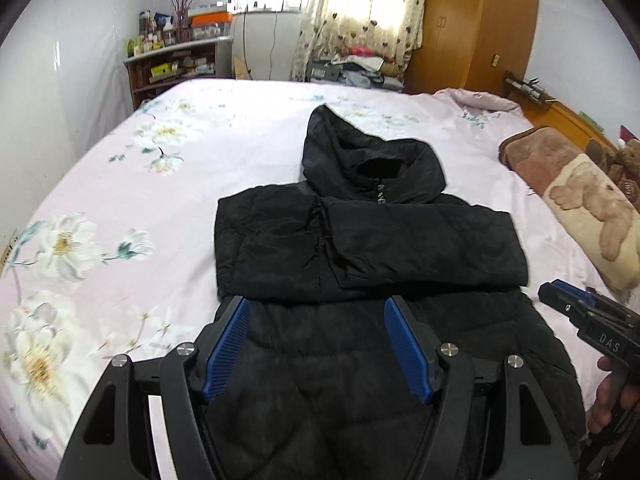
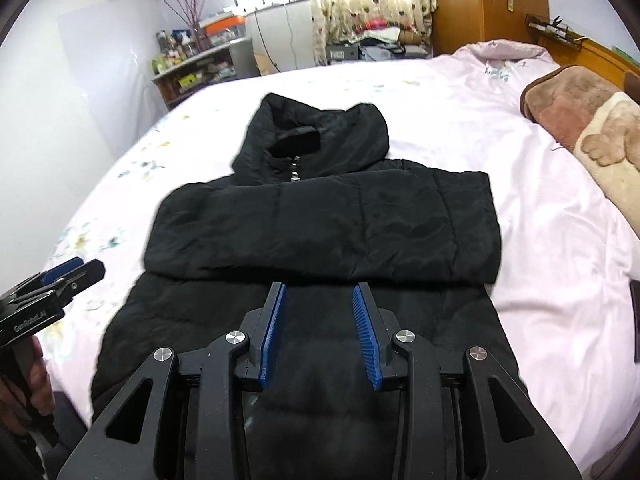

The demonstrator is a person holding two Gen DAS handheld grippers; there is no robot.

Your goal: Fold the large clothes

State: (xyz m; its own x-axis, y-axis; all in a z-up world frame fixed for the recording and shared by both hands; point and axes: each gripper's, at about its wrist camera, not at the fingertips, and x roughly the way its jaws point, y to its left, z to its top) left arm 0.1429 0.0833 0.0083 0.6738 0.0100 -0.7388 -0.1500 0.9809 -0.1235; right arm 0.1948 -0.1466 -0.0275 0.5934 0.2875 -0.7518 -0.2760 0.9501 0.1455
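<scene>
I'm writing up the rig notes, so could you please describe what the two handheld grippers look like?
The left gripper and the right gripper match: matte black plastic frames with triangular cut-outs, silver round pivot bolts, and two fingers lined with ribbed blue pads. Side on, one body reads "DAS" in white, the other "GenRobot.AI". A bare hand grips each handle; no sleeve or cable shows.

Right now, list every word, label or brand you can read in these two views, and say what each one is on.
"DAS": on the body of the right claw, seen from the left wrist view.
"GenRobot.AI": on the body of the left claw, seen from the right wrist view.
White lettering by the zip of the black jacket: too small to read.
Packages on the shelf: too blurred to read.
</scene>
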